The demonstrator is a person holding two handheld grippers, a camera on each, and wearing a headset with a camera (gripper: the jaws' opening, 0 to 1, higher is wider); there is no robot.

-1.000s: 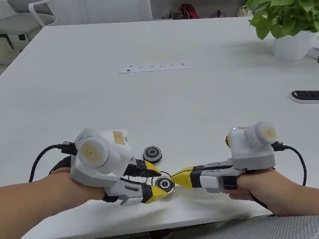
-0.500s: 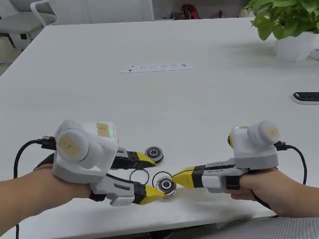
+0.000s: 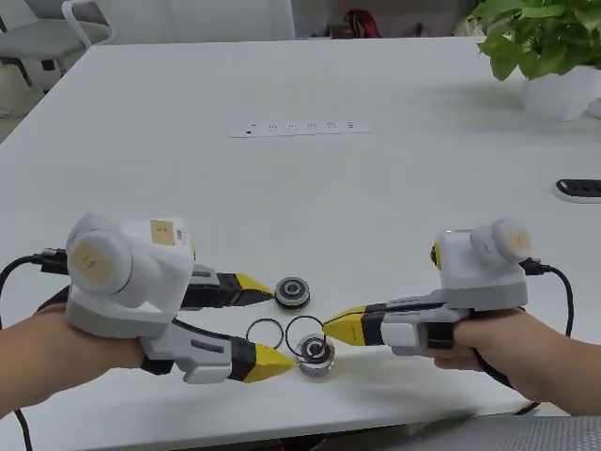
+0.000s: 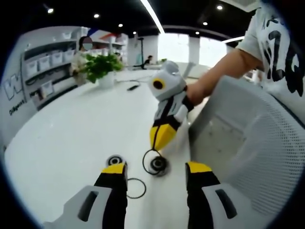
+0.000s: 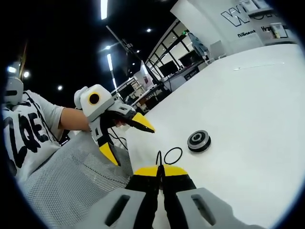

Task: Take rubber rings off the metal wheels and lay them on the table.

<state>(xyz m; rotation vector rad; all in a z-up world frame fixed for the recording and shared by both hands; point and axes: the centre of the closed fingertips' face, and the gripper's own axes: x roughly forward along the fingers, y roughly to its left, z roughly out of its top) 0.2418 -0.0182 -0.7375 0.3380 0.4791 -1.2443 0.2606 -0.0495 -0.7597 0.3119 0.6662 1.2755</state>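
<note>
My right gripper (image 3: 329,327) (image 5: 160,168) is shut on a thin black rubber ring (image 3: 302,330) (image 4: 148,160), which loops down beside a bare metal wheel (image 3: 315,352) (image 4: 158,165) near the table's front edge. To its left, my left gripper (image 3: 268,324) (image 4: 156,168) stands open with its jaws wide apart. A second loose ring (image 3: 264,331) (image 5: 172,155) lies flat on the table between those jaws. Another wheel (image 3: 292,292) (image 5: 198,140), dark around its rim, sits just beyond the left gripper's upper jaw.
The white table (image 3: 310,207) stretches far ahead. On it are a flat socket strip (image 3: 299,127), a potted plant (image 3: 549,52) at the back right and a black device (image 3: 578,189) at the right edge. A mesh chair (image 4: 243,143) stands by the near edge.
My left gripper has opened, let go of a ring that now lies on the table, and drawn back to the left. The right gripper stays shut by the near wheel.
</note>
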